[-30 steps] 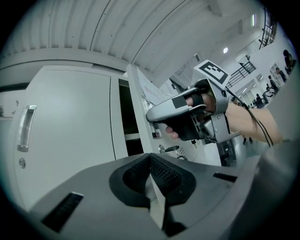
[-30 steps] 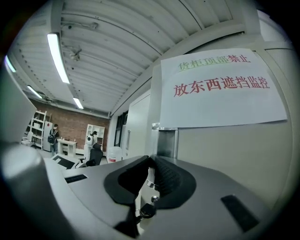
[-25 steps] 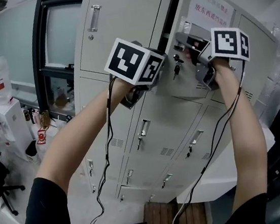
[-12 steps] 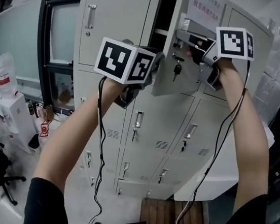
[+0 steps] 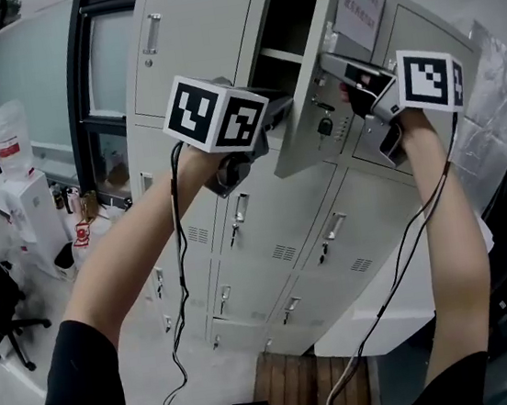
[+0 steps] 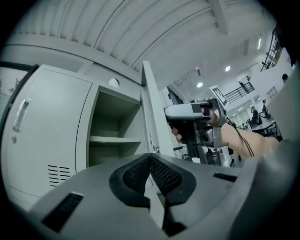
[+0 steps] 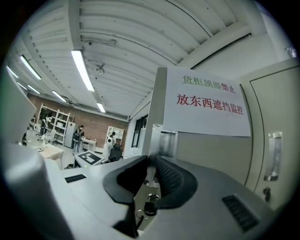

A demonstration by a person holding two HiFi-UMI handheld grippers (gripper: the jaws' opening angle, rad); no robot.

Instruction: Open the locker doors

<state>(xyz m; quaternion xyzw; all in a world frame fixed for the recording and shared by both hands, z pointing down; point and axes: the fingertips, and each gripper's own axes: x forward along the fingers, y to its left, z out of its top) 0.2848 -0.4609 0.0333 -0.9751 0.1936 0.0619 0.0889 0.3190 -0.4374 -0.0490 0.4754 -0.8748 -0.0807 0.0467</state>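
The grey locker cabinet's top middle door [image 5: 308, 88] stands swung out, showing a compartment with a shelf [image 5: 285, 54]. My left gripper [image 5: 277, 112] is at the door's free edge and is shut on that edge [image 6: 151, 140], which runs up between its pads [image 6: 136, 176]. My right gripper [image 5: 330, 65] is on the door's front, level with the handle. In the right gripper view the handle [image 7: 150, 173] and a key [image 7: 149, 206] sit between the jaws [image 7: 149, 180], which have just been opening. A paper sign [image 7: 206, 105] is stuck on the door.
Closed locker doors with handles [image 5: 237, 219] fill the cabinet below and beside the open one. A water dispenser [image 5: 23, 209] and a window [image 5: 42, 76] are at the left. A wooden pallet [image 5: 306, 389] lies on the floor. Cables hang from both grippers.
The door has swung further out from the cabinet, with both grippers moving along with it. More of the compartment and its shelf shows now.
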